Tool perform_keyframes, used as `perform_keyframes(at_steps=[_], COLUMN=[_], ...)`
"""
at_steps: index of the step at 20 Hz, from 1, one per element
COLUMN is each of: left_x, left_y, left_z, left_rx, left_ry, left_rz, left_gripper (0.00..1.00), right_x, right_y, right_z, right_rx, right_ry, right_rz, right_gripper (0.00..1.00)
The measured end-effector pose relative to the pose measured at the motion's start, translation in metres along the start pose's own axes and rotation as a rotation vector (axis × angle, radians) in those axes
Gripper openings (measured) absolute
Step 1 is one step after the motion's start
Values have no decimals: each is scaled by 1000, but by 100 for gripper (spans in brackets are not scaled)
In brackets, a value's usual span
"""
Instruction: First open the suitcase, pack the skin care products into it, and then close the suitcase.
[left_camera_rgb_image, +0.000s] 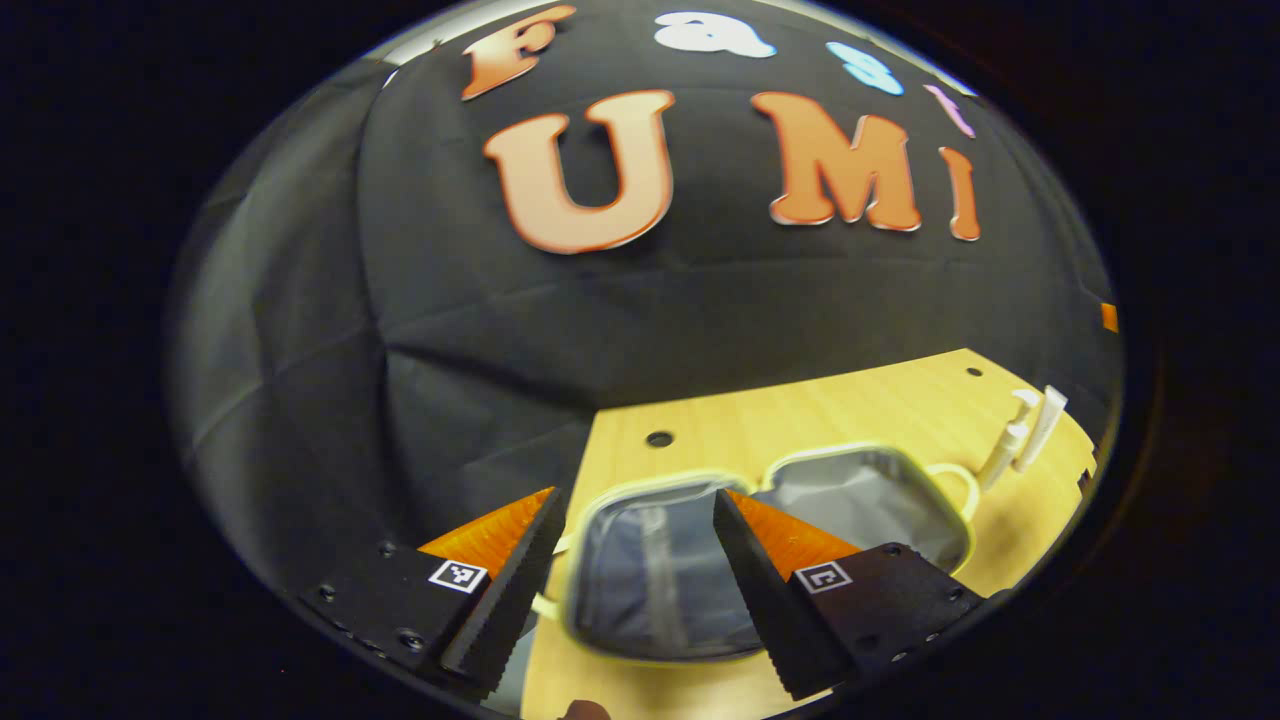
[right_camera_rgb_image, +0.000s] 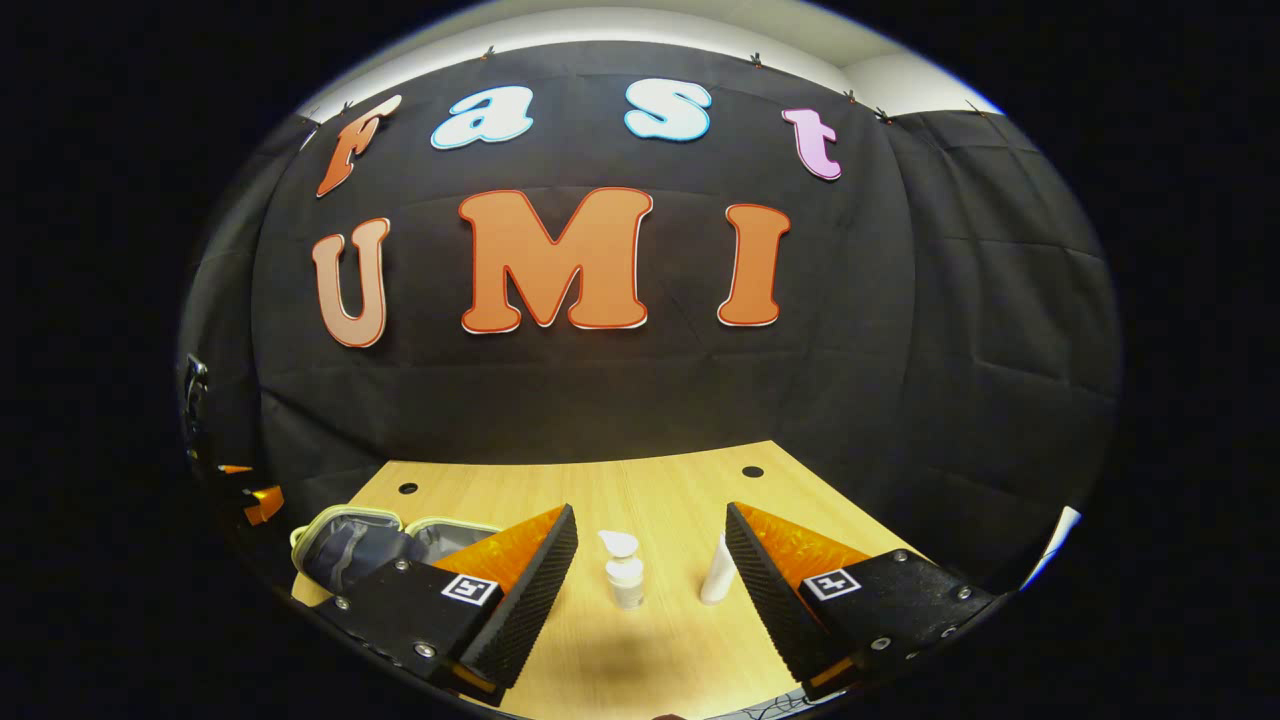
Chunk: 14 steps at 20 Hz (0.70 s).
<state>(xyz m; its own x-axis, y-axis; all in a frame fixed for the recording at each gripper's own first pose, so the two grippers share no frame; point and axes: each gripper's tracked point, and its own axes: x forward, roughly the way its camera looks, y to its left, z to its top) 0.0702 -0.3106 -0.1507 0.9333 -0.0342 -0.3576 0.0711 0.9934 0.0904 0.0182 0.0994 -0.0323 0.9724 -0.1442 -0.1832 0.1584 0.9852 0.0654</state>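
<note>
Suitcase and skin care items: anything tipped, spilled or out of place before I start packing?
Nothing stands out. The suitcase lies open on the table, grey lining showing, nothing visible in it. The pump bottle and tube stand upright, apart, with no spill. Both grippers are open.

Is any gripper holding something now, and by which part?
Nothing is held. The left gripper is open above the open suitcase; the right gripper is open before the pump bottle.

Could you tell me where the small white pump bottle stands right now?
In the right gripper view, the small white pump bottle stands on the wooden table, beside the white tube.
</note>
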Motion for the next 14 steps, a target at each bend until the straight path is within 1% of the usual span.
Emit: perform_keyframes(at_steps=[3,5,7,12,14], left_x=[-13,-17,-17,-14,-9], left_y=[-104,-168,-231,-362,-397], left_z=[45,58,64,38,26], left_rx=[-1,-22,-11,-2,21], left_ry=[-78,-94,-122,-79,-52], left_rz=[-75,-114,-157,-251,-280], left_gripper=[98,99,99,99,99], right_x=[15,29,42,73,77], right_y=[-30,-55,-83,-154,-174], right_z=[-6,-16,-23,-46,-57], right_rx=[-7,-19,-21,-23,-28], right_ry=[-1,24,43,97,123], right_rz=[31,53,74,80,79], right_gripper=[95,95,95,95,95])
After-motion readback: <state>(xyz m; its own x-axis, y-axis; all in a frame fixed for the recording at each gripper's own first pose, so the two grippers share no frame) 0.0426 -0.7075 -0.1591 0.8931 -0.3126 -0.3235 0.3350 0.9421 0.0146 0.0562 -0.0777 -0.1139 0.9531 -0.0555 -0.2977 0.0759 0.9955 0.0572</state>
